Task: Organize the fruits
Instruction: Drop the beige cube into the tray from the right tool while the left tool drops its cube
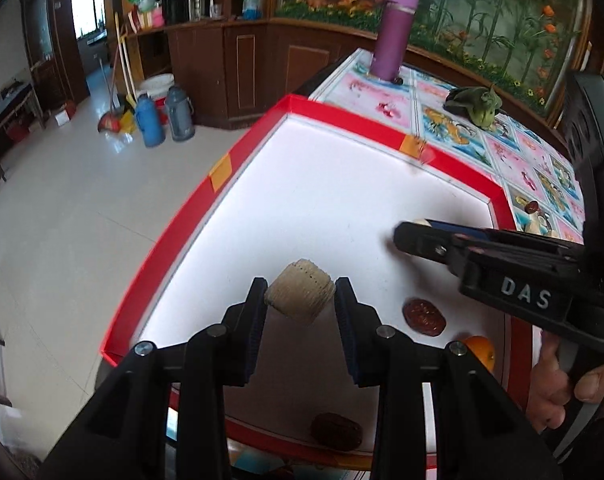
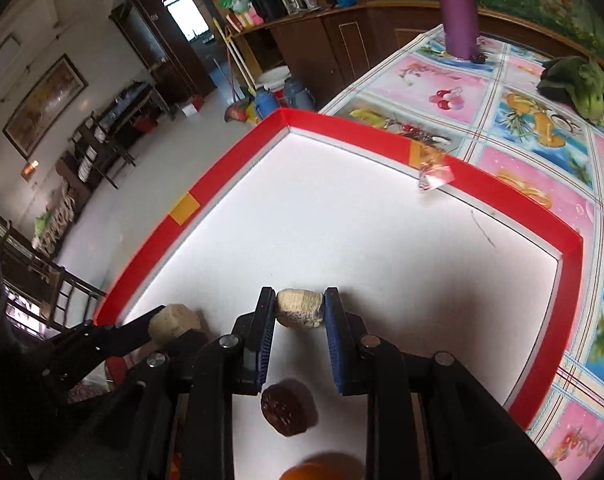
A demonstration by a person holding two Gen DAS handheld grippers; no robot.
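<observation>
Two tan corn pieces are off the tray: your left claw [image 1: 300, 300] is clamped on one corn piece [image 1: 300, 298], and your right claw [image 2: 300, 310] pinches the other corn piece [image 2: 300, 308], both above the white floor of the red-walled tray [image 1: 206, 216]. Two dark wrinkled dates [image 1: 423, 316] and what looks like an orange [image 1: 480, 350], mostly hidden, lie at the tray's near end. Beyond it on the patterned surface [image 2: 542, 92] stand a purple bottle [image 1: 394, 30] and a leafy green [image 2: 578, 84].

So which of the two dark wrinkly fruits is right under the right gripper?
The dark date lying on the white tray between the right gripper fingers, beside the orange. The other date sits at the tray's near edge, under the left gripper.
</observation>
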